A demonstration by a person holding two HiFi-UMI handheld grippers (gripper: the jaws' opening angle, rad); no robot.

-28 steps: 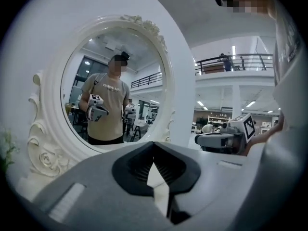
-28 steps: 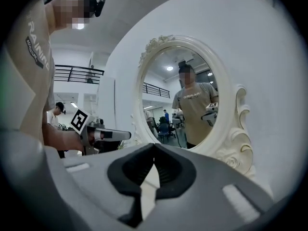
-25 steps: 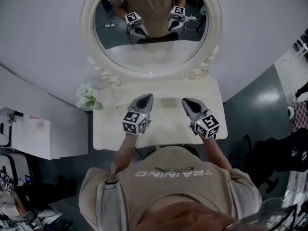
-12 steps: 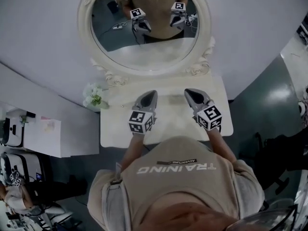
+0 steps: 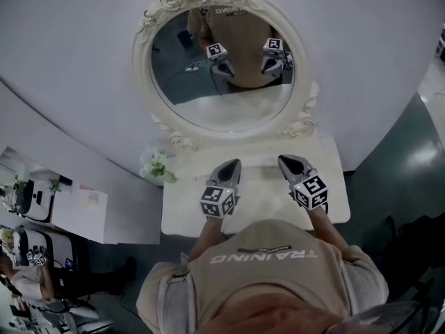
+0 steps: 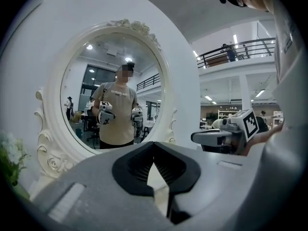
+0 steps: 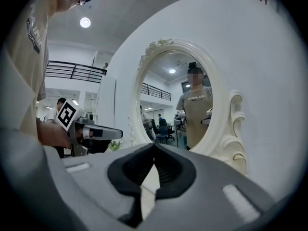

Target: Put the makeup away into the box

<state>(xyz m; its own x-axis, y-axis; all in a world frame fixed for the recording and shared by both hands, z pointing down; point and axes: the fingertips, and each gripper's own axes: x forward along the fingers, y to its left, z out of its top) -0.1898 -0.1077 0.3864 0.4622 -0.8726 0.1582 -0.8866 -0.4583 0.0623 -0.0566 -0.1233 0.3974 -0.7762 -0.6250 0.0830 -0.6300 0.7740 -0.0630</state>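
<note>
Head view: the left tool [image 5: 231,165] and right tool [image 5: 287,161] hover over the white worktop [image 5: 184,211], lower middle. Both are closed, empty.

Dim, flat indoor light; heavy fisheye bend, dark vignetted corners.

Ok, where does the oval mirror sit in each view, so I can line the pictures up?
Head view: the mirror fills the upper centre, seen from above.
Left gripper view: the mirror sits left of centre, its frame curving round it.
Right gripper view: the mirror sits right of centre.
Shared landmark: the person's reflection in a tan shirt, in the glass.
</note>
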